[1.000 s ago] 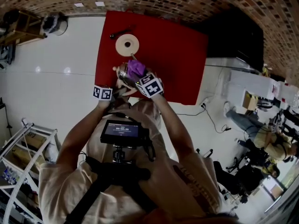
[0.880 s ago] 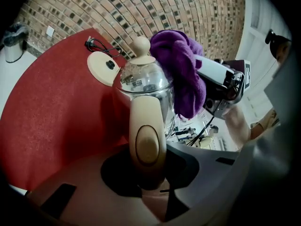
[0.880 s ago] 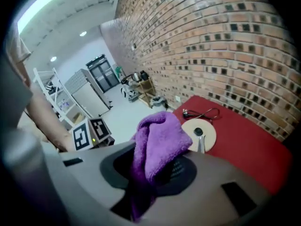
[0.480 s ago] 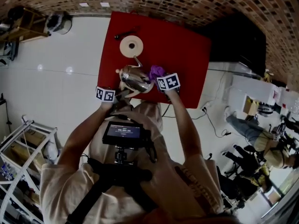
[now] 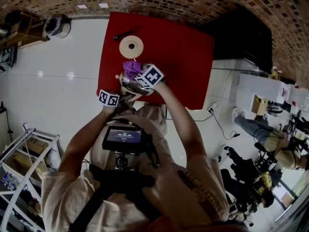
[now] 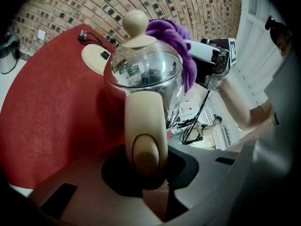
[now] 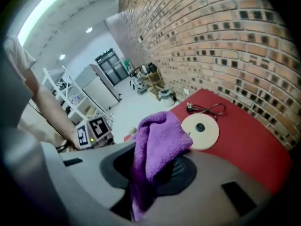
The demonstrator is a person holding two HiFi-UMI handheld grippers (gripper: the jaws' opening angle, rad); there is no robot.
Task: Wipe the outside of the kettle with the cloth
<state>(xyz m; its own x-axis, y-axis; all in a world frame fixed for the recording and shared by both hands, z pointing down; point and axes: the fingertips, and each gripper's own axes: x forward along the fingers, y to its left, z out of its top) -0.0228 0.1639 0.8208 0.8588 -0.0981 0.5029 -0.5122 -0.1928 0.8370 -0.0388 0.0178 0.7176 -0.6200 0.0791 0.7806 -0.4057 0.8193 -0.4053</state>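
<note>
A brick wall (image 5: 193, 1) and pale floor (image 5: 53, 91) framed a red table (image 5: 183, 57). The steel kettle (image 6: 146, 74) was at the table's near edge, straight in front of the person; whether it stood on the table or was lifted clear could not be told.

The left gripper (image 6: 146, 173) met the kettle from the near side. Its jaws had just drawn closer and were clamped on the cream handle (image 6: 143, 126), which ran straight up out of them in the left gripper view.

The right gripper (image 7: 150, 173) was over the kettle from the person's right. Its jaws were pinched together on the purple cloth (image 7: 155, 140), which bunched up out of them.

The cloth lay against the kettle's upper right shoulder, just beside the lid, and in the head view it covered much of the kettle's top.

The round cream base (image 5: 131, 46) lay flat on the table just beyond the kettle and apart from it. Its black cord (image 7: 207, 109) curled at the base's far side, towards the wall.

The lid's cream knob (image 6: 135, 22) stood upright, with the cloth just beside it.
</note>
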